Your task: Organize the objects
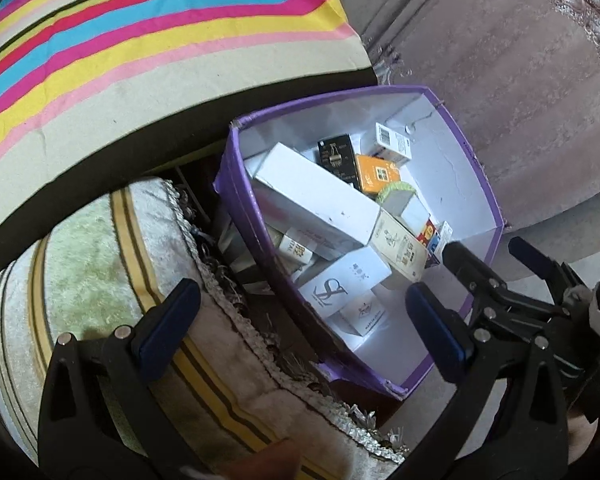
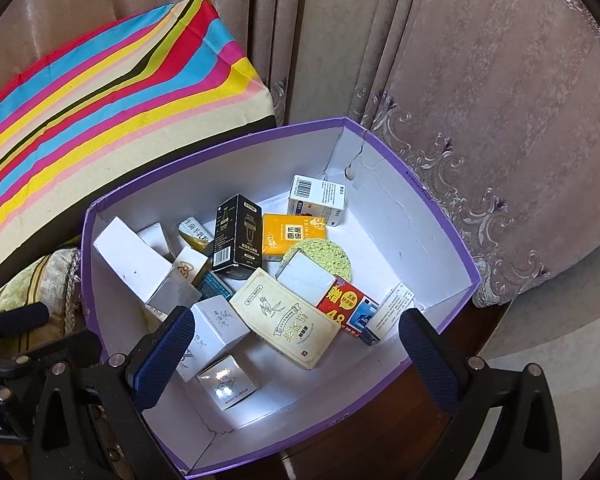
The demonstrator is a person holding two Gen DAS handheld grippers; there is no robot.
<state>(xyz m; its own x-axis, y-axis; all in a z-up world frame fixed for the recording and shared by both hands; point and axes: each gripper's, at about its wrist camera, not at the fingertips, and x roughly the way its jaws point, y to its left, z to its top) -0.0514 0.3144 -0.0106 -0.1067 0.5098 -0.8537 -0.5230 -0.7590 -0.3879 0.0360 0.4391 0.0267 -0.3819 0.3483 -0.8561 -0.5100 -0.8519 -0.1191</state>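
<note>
A rainbow-striped cushion (image 2: 100, 96), banded in blue, pink, yellow, cream and black, sits at the back left, against mauve velvet curtains (image 2: 480, 80) that hang in folds behind it. The curtains' hem carries a silvery scrolled embroidery (image 2: 452, 168). Below the striped cushion lies a pale green plush cushion (image 1: 100, 264) with yellow and brown stripes and a beaded fringe (image 1: 216, 268) along its edge.

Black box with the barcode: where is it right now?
In the right wrist view the black box stands tilted inside the purple bin, toward its far side, just left of the orange packet; both grippers hang open over the bin.
</note>
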